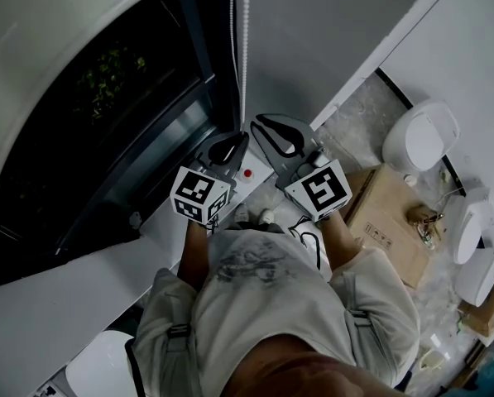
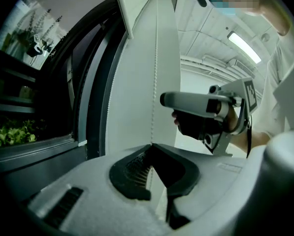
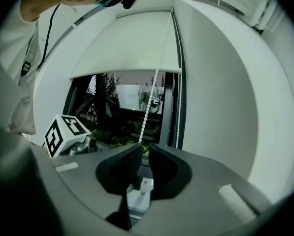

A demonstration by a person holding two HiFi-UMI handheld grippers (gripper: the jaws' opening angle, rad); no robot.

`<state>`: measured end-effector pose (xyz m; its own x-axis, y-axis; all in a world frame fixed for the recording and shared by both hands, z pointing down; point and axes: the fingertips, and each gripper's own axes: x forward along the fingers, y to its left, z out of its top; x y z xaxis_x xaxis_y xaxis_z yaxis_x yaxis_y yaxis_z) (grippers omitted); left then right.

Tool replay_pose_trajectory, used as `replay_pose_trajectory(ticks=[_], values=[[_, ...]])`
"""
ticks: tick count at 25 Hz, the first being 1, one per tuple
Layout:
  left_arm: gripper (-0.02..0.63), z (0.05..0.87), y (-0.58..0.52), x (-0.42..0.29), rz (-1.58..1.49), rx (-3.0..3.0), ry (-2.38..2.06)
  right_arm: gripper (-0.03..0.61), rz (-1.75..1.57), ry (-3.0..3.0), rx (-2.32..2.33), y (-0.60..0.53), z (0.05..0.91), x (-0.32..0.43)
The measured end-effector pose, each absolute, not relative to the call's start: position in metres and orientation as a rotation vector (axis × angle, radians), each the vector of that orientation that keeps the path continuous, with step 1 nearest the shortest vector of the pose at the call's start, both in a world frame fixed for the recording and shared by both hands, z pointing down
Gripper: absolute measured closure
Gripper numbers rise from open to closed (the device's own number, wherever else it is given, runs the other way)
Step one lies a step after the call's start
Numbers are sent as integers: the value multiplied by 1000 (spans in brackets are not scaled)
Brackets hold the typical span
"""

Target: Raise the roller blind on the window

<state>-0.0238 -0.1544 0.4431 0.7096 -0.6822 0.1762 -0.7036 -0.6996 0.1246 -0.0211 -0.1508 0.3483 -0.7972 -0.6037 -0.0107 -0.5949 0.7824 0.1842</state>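
Roller blind (image 3: 129, 45) covers the window's upper part, and its bead chain (image 3: 147, 100) runs down to both tools. Your left tool (image 2: 151, 146) is clenched on the chain. Your right tool (image 3: 143, 150) pinches it between nearly closed jaws. Likely risks: pulling the wrong strand lowers the blind, and a slack pinch lets beads slip.

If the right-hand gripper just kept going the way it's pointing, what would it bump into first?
The white bead chain comes first: it runs into the narrow slit of the right gripper. Past it, probably the dark window glass under the pale roller blind, though depth is unclear.
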Motion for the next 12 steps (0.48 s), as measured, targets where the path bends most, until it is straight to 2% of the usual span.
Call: replay_pose_trajectory(ticks=[12], values=[[604, 443, -151, -21, 172, 2738, -1116, 505, -410, -3004, 952, -154, 271, -36]])
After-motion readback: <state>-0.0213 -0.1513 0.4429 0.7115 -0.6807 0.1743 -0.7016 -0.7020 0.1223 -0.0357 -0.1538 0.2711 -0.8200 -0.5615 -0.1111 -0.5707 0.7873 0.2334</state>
